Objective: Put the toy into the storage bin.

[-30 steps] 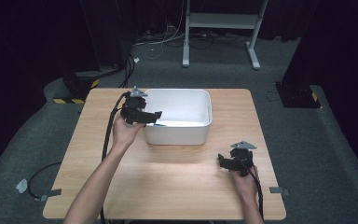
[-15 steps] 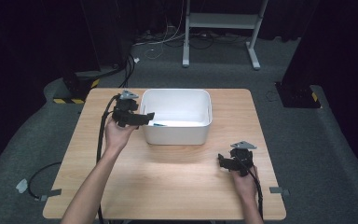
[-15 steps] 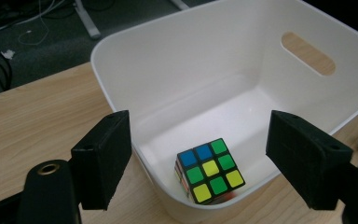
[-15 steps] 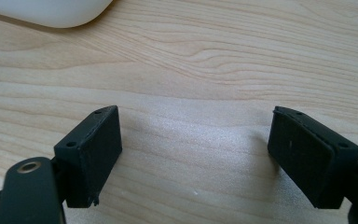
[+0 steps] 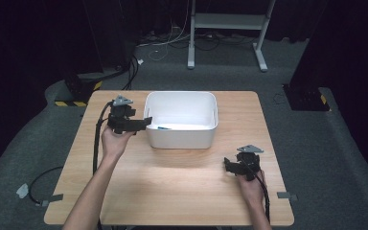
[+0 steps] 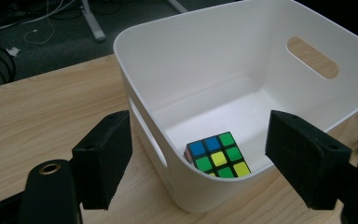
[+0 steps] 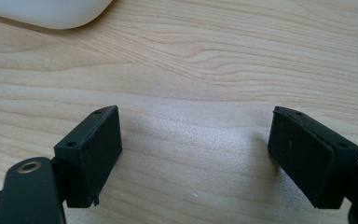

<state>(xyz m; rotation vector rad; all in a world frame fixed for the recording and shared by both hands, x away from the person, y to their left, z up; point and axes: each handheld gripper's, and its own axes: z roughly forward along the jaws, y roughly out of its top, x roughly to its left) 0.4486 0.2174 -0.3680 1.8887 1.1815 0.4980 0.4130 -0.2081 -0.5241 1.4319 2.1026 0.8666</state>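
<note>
left gripper point(image 5: 146, 121): jaws apart with nothing between the pads; held at the bin's left end, tips reaching to the rim
left pads point(image 6: 103, 158): black blocks with a matte, foam-like face, square-cut; in the left gripper view they straddle the bin's near corner without touching it
vs earlier: left gripper has shifted left, off the bin interior and out to its left wall; jaw gap about the same as before
right gripper point(image 5: 226, 166): jaws wide apart, nothing held; sits low over the table at the front right, well apart from the bin
right pads point(image 7: 93, 149): same black blocks, screw holes visible on the edges; bare wood between them
vs earlier, right: no change in place or opening
cube point(image 6: 216, 156): on the bin floor, in the corner nearest the left gripper; top face shows blue, green and yellow stickers on a black grid; from the high view only a small blue sliver point(image 5: 163, 128) shows
bin point(image 5: 180, 141): white plastic, smooth with a slight gloss, rounded corners, walls flaring outward; oval handle slots in the end walls; stands at the table's back centre
table point(image 5: 172, 191): light wood, visible grain, rounded corners, matte
floor point(image 5: 24, 158): grey carpet, cables lying on it
</note>
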